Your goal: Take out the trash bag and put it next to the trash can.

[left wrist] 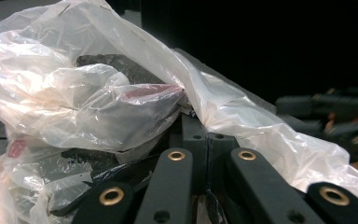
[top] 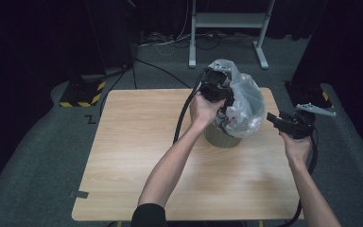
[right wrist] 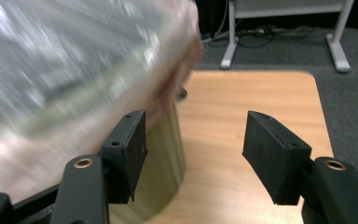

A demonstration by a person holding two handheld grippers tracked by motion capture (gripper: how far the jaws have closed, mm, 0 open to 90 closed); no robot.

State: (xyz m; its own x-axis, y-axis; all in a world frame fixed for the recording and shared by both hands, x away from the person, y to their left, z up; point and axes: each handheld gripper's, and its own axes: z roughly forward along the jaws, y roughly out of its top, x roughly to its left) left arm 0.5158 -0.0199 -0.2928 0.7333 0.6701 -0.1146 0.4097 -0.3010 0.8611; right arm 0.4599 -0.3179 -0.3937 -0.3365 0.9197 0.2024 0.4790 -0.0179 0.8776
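Nearest the high camera were the person's forearms, coming up over the wooden table [top: 137,156]. Left first: the left gripper [top: 216,90] sat at the far rim of the small olive bin [top: 220,136], its jaws closed together on a fold of the clear plastic bag [top: 246,101] that lined the bin. In the left gripper view the two pads met with film bunched just ahead of them, so it was clenched on the bag [left wrist: 88,98], which ballooned up and to the left of the jaws. Dark items and a red-labelled scrap showed through the film; couldn't tell what they were. Step in hand, as a judgement: lifting or gathering the liner out of the bin. To do it well the left pinch should stay firm on a thick fold, not a single layer, and pull straight up so the thin film doesn't tear or slip. Moving right: the right gripper [top: 288,124] hung just beside the bag's right side, released, not touching. In its own view the pads [right wrist: 130,144] stood wide apart, the blurred bag [right wrist: 74,70] and bin wall [right wrist: 163,154] close to the left pad, bare table ahead. It should probably close on the opposite rim of the bag, or steady the bin, so the load rises evenly.
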